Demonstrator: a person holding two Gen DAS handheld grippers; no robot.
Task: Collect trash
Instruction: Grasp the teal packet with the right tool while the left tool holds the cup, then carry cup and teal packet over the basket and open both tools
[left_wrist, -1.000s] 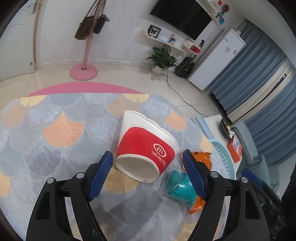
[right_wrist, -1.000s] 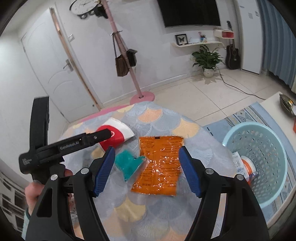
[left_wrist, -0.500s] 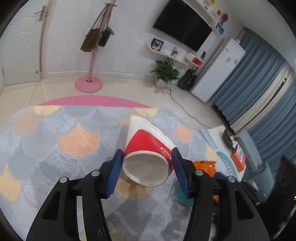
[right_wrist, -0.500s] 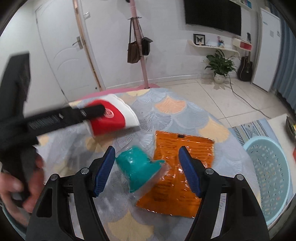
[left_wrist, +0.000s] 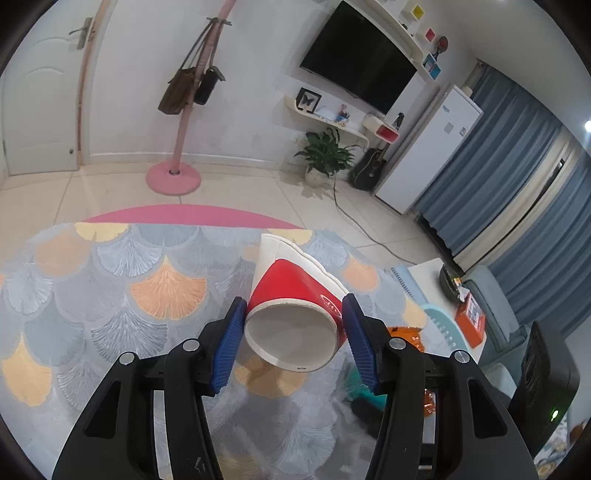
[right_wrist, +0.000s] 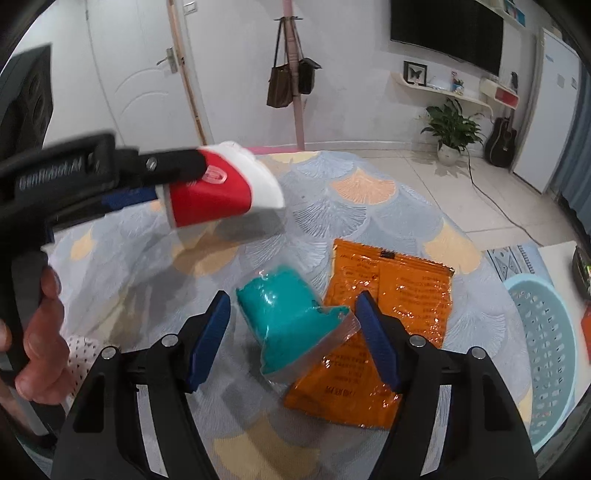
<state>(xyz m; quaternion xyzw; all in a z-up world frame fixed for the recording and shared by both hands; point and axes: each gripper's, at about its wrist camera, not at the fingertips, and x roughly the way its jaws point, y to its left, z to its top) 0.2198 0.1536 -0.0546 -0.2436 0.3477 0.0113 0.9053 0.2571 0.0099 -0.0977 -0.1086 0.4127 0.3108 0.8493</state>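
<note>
Red paper cup (left_wrist: 291, 317) clamped between left fingers (left_wrist: 231, 343); teal wrapper (right_wrist: 291, 317) between parted, closing right fingers (right_wrist: 376, 339).

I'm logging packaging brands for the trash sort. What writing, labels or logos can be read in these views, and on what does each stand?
"GenRobot.AI": white lettering on the black body of the left gripper, right wrist view.
Red paper cup: white oval logo, not legible.
Orange wrapper: dark printed lines, too small and glare-covered to read.
Teal packet: no print visible.
Orange box: label too small to read.
</note>
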